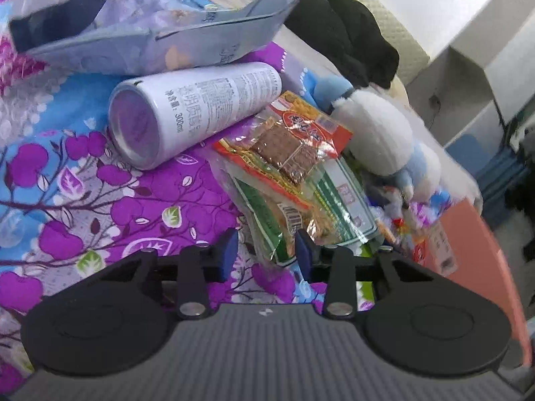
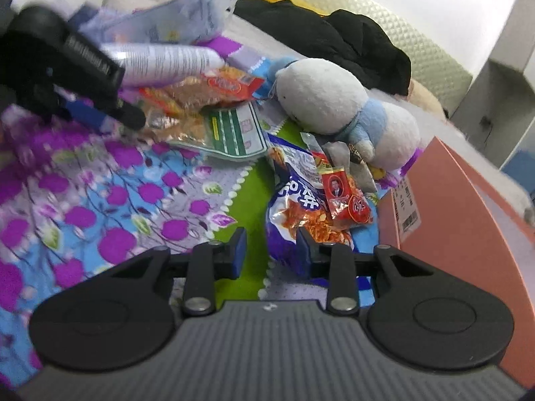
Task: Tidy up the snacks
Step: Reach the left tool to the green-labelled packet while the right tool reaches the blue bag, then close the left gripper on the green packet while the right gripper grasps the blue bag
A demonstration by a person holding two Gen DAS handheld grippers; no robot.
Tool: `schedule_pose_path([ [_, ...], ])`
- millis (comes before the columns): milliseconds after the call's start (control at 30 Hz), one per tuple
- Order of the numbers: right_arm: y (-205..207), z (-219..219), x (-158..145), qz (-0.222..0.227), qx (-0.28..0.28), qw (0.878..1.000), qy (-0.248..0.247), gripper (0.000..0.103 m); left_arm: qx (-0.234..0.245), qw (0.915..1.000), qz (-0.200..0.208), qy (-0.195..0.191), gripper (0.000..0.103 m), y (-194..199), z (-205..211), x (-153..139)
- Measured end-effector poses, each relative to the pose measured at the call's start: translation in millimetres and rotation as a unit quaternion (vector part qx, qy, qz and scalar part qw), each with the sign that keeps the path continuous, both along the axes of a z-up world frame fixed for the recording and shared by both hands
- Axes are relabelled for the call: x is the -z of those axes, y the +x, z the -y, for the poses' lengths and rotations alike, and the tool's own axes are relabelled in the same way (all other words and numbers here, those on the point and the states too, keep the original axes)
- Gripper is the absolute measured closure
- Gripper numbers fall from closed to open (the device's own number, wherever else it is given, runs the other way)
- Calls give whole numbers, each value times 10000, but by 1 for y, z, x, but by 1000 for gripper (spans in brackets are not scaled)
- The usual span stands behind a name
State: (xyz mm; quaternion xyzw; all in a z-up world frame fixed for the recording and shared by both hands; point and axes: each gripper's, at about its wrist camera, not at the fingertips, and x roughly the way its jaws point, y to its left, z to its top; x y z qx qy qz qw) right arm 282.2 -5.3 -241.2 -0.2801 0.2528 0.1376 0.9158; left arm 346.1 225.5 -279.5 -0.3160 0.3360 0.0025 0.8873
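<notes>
Left gripper (image 1: pixel 266 250) pitched down over the floral bedspread (image 1: pixel 110 207), jaws part-way apart, pads gripping nothing. The near corner of the green-and-clear snack packet (image 1: pixel 267 224) lies between the blue tips; whether it touches them cannot be told. Its long axis runs away from the claw, leaning up-left. An orange-red snack packet (image 1: pixel 291 143) lies on top of it, farther ahead. White can (image 1: pixel 197 107) on its side ahead-left, base end toward the claw, top pointing away to the right.

Right gripper (image 2: pixel 271 250) also angled down, jaws part-way apart, nothing clamped. Blue-purple chip bag (image 2: pixel 294 200) lies just ahead, its near end between the tips, long axis pointing away. Small red sachet (image 2: pixel 344 197) rests on it, ahead-right. Plush toy (image 2: pixel 334 107) beyond. Orange box (image 2: pixel 451 200) to the right.
</notes>
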Motion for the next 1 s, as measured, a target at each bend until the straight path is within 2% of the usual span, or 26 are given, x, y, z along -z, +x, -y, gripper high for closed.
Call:
schedule_pose_path([
  [100, 1, -3, 5, 105, 88, 9997, -213, 70, -135, 9996, -51, -257, 83, 2, -5, 6],
  [167, 2, -4, 5, 154, 130, 9993, -320, 91, -176, 9991, -35, -379, 86, 0, -7, 7],
  [200, 1, -4, 3, 198, 141, 9991, -340, 91, -172, 9990, -18, -406, 87, -2, -7, 6],
  [300, -6, -3, -4, 309, 97, 9988, -363, 94, -153, 9994, -48, -299, 89, -9, -4, 1],
  [400, -16, 0, -11, 339, 43, 9989, -327, 96, -205, 9986, -4, -486, 90, -22, -3, -3],
  [567, -43, 5, -22, 349, -79, 9989, -312, 99, -297, 9982, -125, -504, 91, -51, 4, -11],
  [1000, -131, 18, -40, 130, -508, 9981, -325, 100, -579, 9971, -252, -430, 92, -156, 13, -32],
])
